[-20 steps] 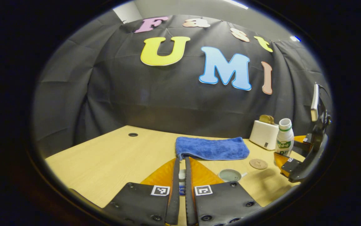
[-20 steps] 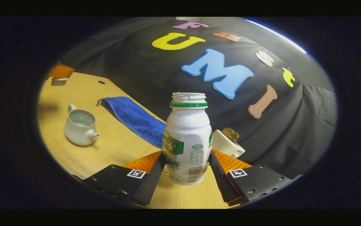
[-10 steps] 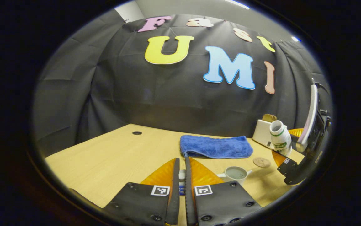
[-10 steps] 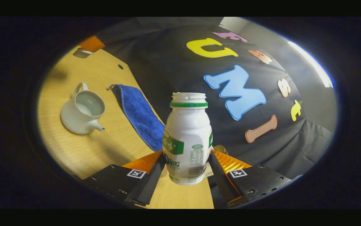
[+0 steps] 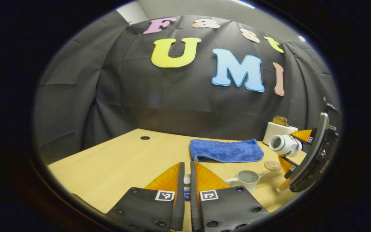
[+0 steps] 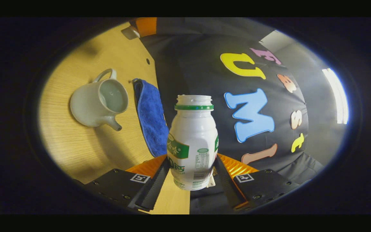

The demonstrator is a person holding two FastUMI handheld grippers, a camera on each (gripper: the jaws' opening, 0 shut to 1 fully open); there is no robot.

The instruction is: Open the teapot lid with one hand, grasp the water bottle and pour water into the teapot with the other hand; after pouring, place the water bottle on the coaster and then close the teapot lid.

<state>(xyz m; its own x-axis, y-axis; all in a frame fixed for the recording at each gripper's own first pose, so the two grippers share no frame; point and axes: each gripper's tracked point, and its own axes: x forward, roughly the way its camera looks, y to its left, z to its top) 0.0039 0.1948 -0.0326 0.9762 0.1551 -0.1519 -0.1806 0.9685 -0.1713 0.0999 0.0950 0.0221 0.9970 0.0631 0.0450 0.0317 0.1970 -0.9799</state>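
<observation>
Fingers (image 5: 181,180) of my left gripper (image 5: 185,193) were drawn almost together, with something small and pale pinched between them; I judged it the teapot lid (image 5: 187,179), though too little showed to be sure. It hung above the wooden table (image 5: 117,167), left of the open teapot (image 5: 247,179).

Taking the teapot as the landmark: the blue towel (image 5: 226,150) lay behind it, the round coaster (image 5: 272,166) just to its right, the white toaster (image 5: 278,131) farther back on the right.

My right gripper (image 6: 193,175) was clamped on the lower body of the white water bottle (image 6: 193,141), both fingers pressing its sides. The bottle was tipped over, its uncapped mouth aimed toward the teapot from up and to the right.

I judged the bottle light, thin plastic, smooth under its label, so a firm low grip suited it without crushing. The teapot looked ceramic, glazed and breakable, its lid small and slippery.
</observation>
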